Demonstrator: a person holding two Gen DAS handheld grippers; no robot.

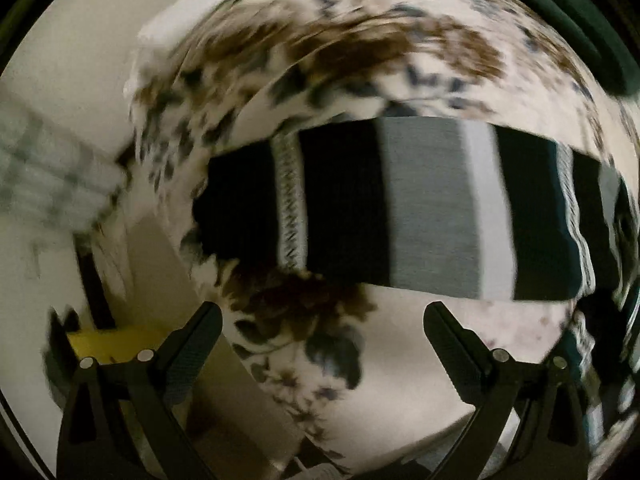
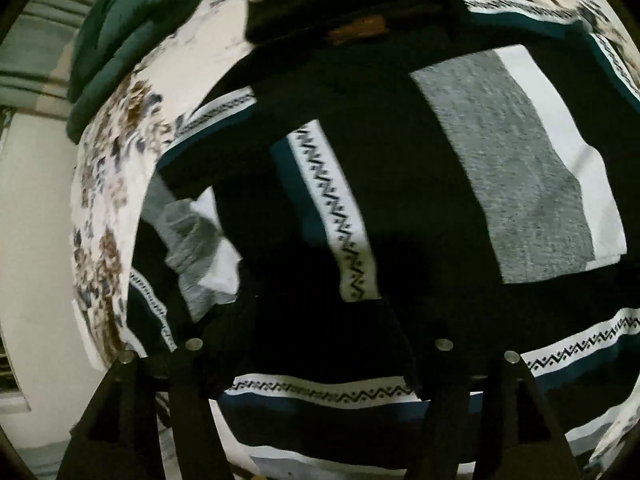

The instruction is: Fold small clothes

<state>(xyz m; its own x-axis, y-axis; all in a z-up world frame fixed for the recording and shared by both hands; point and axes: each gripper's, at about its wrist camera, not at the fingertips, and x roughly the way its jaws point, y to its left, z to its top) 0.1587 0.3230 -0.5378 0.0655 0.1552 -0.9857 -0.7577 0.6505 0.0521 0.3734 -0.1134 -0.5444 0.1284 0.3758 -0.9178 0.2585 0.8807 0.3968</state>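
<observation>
risk first: left gripper (image 1: 322, 344) hangs over the floral bed sheet (image 1: 400, 32), jaws spread wide, nothing between them. if it comes down where it is now it would likely pinch sheet instead of garment, and any lift would drag the bedding and skew the fold. left view is smeared, so the edges are hard to place.

second risk: right gripper (image 2: 316, 356) sits low over the dark fabric, fingers parted, no cloth visibly pinched; the tips are dark against dark cloth, so contact with the top layer cannot be ruled out. a loose layer could catch on a finger and pull the fold open. the grey and white part bunched at far left of the right view (image 2: 192, 236) already looks rumpled and could spread if the stack is nudged.

where things lie: striped garment (image 1: 400, 208), black with grey, white and zigzag-trimmed bands, lies across the sheet as a long folded strip, just beyond the left fingertips, not between them. in the right view the same garment (image 2: 420, 184) fills the middle, directly ahead of and under the right fingers. dark green cloth (image 2: 120, 40) sits far left on the bed, apart from the work.

judgement: fold partly made, needs squaring.
</observation>
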